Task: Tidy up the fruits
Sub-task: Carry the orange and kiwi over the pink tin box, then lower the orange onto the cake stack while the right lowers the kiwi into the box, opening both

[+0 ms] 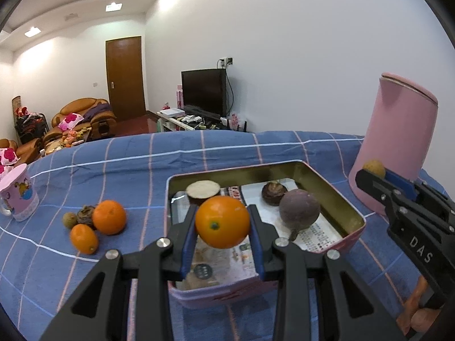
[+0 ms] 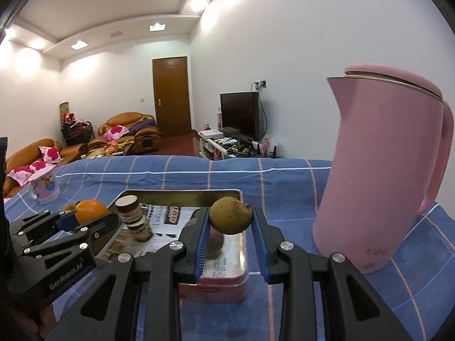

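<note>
Clamped in the left claw (image 1: 222,221) over the tin (image 1: 352,213), an orange (image 1: 222,221) is shown, whereas the right claw's (image 2: 231,220) brown fruit (image 2: 231,219), gripped above the tin's near edge, is shown clearly only by the right view.

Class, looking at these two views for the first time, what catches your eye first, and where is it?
The bright orange pinched in the left claw, over the open tin. Next, the brown fruit gripped by the right claw, beside the tall pink jug on the blue checked cloth.
</note>
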The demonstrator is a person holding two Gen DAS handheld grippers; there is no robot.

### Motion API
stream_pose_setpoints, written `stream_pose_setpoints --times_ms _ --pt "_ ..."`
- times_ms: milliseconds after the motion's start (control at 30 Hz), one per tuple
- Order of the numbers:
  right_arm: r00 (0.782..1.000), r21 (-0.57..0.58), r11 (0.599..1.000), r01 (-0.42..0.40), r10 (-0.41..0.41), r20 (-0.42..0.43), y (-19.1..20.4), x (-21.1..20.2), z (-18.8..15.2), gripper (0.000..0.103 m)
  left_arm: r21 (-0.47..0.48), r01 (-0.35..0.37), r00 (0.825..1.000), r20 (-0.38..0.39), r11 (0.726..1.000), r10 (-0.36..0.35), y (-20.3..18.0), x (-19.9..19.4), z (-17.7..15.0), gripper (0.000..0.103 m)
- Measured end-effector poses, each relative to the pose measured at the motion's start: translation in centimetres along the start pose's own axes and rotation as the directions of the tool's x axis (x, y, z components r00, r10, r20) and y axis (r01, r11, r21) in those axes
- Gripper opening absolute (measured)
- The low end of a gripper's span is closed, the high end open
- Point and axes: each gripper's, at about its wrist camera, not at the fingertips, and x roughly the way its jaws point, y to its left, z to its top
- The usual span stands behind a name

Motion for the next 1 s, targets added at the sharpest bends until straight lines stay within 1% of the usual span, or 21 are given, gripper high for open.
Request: stream_pose_setpoints --times_ms 200,400,500,700,1000 --pt "0.999 -0.010 0.999 0.051 -0.051 0.015 -0.4 0.6 0.4 0.031 -0.004 0.005 1.000 -0.024 1.000 -0.005 -0.8 1.1 0.4 0.035" --pt "0.997 -0.021 0.997 0.069 -0.069 0.022 -0.3 1.3 0.9 0.031 0.002 -0.011 0.999 -0.034 1.000 0.011 -1.4 2.2 1.1 0.035" --pt "0.997 -0.012 0.997 0.074 -0.074 0.017 -0.4 2.0 1.3 0.031 0.006 -0.038 0.998 -0.040 0.999 0.039 -1.5 2.9 1.5 0.035" --pt "0.997 -0.008 0.997 0.072 -0.072 0.002 -0.2 3.6 1.9 0.031 -0.007 -0.069 0.997 -0.046 0.998 0.069 -1.3 4.0 2.0 0.035" --pt "0.998 -0.003 0.998 0.056 -0.056 -0.024 0.5 4.9 2.4 0.031 -0.027 -0.090 0.993 -0.074 0.996 0.087 -0.7 4.8 2.4 0.035"
